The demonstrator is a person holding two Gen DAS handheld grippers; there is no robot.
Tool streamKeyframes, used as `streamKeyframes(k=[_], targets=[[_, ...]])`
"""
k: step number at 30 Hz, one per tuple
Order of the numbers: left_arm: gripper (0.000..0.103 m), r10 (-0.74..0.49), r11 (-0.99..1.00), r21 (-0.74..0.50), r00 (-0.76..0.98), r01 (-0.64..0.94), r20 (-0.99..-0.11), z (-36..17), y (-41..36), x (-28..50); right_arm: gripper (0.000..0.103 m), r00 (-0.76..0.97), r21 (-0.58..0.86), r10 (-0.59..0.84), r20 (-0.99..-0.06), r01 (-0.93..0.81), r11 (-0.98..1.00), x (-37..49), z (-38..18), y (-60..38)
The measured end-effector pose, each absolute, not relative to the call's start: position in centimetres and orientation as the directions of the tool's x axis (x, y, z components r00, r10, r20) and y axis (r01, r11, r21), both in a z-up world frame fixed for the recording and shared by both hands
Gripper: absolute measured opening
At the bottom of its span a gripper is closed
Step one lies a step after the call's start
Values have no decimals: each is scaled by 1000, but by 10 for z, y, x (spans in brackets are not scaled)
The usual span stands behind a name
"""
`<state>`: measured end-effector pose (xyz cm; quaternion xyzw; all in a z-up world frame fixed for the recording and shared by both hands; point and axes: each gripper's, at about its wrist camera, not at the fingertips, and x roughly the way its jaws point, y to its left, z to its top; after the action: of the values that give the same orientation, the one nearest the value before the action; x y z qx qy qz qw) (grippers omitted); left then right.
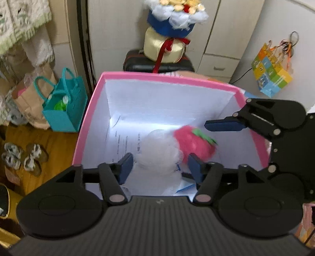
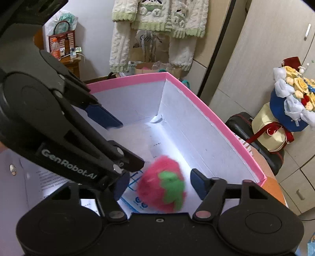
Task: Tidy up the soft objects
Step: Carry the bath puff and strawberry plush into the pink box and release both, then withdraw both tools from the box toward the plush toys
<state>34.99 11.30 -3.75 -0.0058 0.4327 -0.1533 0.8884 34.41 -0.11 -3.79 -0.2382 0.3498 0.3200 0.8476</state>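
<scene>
Two hand-held grippers hang over a pink-rimmed box, both with fingers spread and nothing between them. The left gripper points down into the box, where a pale, translucent puff lies on the printed paper lining the floor — blurred, so its make is hard to tell. Just beside it, toward the box's right wall, sits a fuzzy pink strawberry toy with a green leaf cap. Seen from the right wrist, the right gripper brackets the strawberry with clear gaps on both sides, touching nothing; the toy is smeared, which suggests it may be in motion, and the wide jaws fit a release rather than a grasp. Both soft things are inside the box, near its front edge, so this part of the sorting looks nearly done. Beyond the box's far rim, a bouquet stands on a dark suitcase, and a teal tote rests on the floor to the left.
</scene>
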Motion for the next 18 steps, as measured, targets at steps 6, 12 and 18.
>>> streamKeyframes(k=[6, 12, 18], targets=[[70, -266, 951, -76, 672, 299, -691, -13, 119, 312, 77, 594, -121, 440, -674, -676, 727, 315, -22, -25], [70, -278, 946, -53, 715, 321, -642, 4, 136, 265, 77, 631, -87, 471, -617, -649, 756, 271, -8, -42], [70, -311, 930, -44, 720, 364, -621, 11, 138, 224, 77, 661, -49, 459, -594, -599, 800, 241, 2, -49]])
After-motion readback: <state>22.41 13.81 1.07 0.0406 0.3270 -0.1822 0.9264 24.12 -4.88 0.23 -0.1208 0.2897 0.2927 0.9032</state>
